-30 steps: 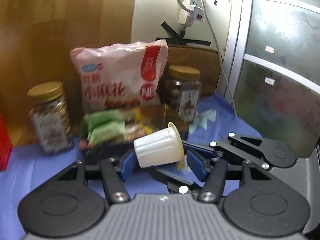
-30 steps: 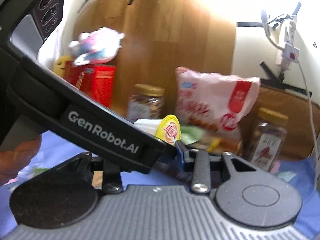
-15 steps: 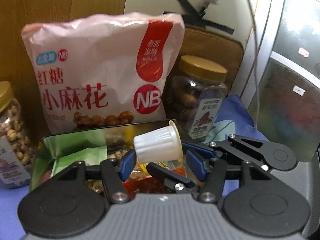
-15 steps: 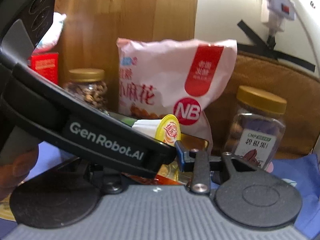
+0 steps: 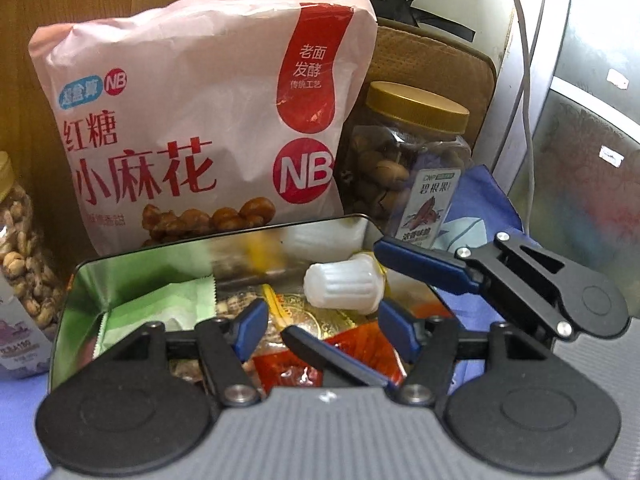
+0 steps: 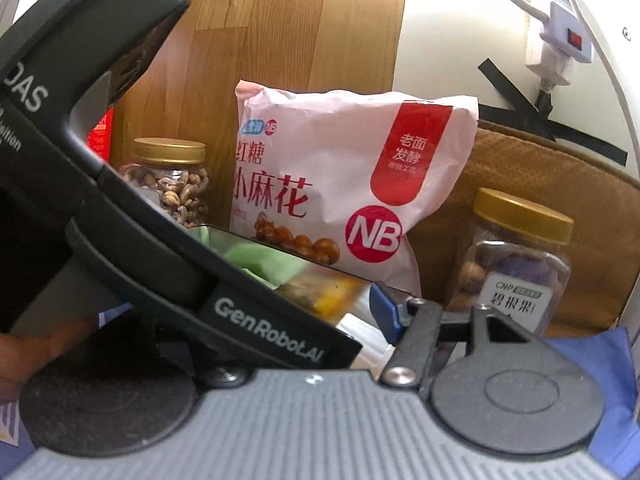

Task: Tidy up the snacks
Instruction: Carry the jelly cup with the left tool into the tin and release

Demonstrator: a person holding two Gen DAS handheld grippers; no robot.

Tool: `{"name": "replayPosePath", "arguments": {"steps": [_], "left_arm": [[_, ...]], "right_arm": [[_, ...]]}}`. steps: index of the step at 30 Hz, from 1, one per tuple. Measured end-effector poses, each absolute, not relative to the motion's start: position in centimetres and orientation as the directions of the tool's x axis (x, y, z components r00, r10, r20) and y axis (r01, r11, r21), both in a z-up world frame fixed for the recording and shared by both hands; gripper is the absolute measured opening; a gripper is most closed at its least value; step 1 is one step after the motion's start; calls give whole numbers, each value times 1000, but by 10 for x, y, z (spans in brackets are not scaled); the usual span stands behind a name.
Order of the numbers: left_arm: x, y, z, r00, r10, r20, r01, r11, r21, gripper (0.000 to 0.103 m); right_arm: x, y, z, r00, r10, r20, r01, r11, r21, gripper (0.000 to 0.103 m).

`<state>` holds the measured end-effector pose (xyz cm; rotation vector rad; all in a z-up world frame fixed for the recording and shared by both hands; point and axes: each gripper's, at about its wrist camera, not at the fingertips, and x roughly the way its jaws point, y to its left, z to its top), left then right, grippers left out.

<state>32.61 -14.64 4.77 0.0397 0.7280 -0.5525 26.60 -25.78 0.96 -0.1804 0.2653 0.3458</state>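
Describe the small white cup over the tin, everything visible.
The small white cup is ribbed, milky plastic, with a yellow foil lid. It lies on its side, base toward the left of the left wrist view, over the open metal tin and its wrapped snacks. It sits near the right pad of the left claw; no pad visibly presses it.

Off to the back left, a wood-grain panel (image 6: pixel 260 60), butting up against a cream wall (image 6: pixel 452 32). High on that wall, a white power strip (image 6: pixel 560 36) with a red switch, a white cable (image 5: pixel 524 60) trailing down from it. Strips of black tape (image 6: pixel 520 120) stuck just below. Leaning underneath, a brown perforated cushion (image 6: pixel 540 184). Down low, a blue cloth (image 5: pixel 480 196) over the surface. Far right, a frosted glass panel (image 5: pixel 580 160).
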Motion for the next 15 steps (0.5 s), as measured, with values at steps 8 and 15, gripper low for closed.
{"name": "replayPosePath", "arguments": {"steps": [8,15], "left_arm": [[321,-144,54,626,-454,-634,475,867,-152,62],[289,-113,77,644,-460,-612,455,873,-177,70]], "right_arm": [[263,-257,9,907,319,-275,-361,925,-118,65],[237,-259,25,901,341,-267,-378,921,-97,68]]}}
